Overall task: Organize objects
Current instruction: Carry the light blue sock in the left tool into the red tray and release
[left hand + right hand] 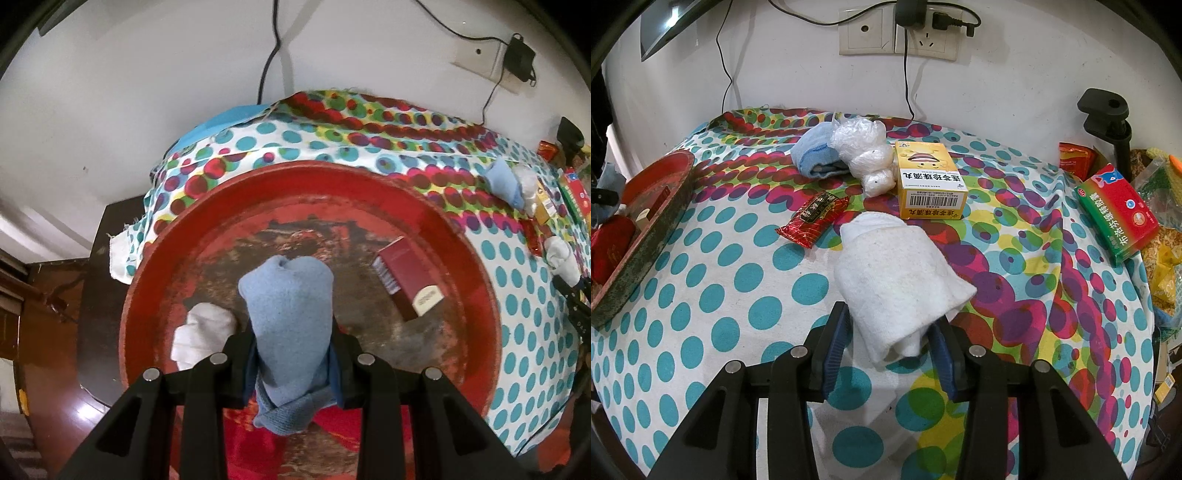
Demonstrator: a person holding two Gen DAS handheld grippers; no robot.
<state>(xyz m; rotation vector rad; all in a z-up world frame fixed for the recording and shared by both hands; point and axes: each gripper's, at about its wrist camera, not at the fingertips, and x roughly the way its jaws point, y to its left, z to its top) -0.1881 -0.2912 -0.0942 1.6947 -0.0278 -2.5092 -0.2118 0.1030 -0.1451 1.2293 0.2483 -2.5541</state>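
Observation:
My left gripper (293, 354) is shut on a light blue rolled sock (288, 306) and holds it over a round red tray (476, 273). In the tray lie a white rolled sock (203, 332) at the left and a dark red box (406, 280) at the right. My right gripper (890, 343) is shut on a white rolled sock (897, 277) that rests on the dotted cloth. The red tray also shows at the left edge of the right wrist view (653, 221).
On the dotted tablecloth (738, 295) lie a blue sock (816, 155), a clear plastic bag (864, 155), a yellow medicine box (929, 181), a red snack packet (812, 218) and a green-red box (1115, 210). Wall sockets (897, 33) and cables are behind.

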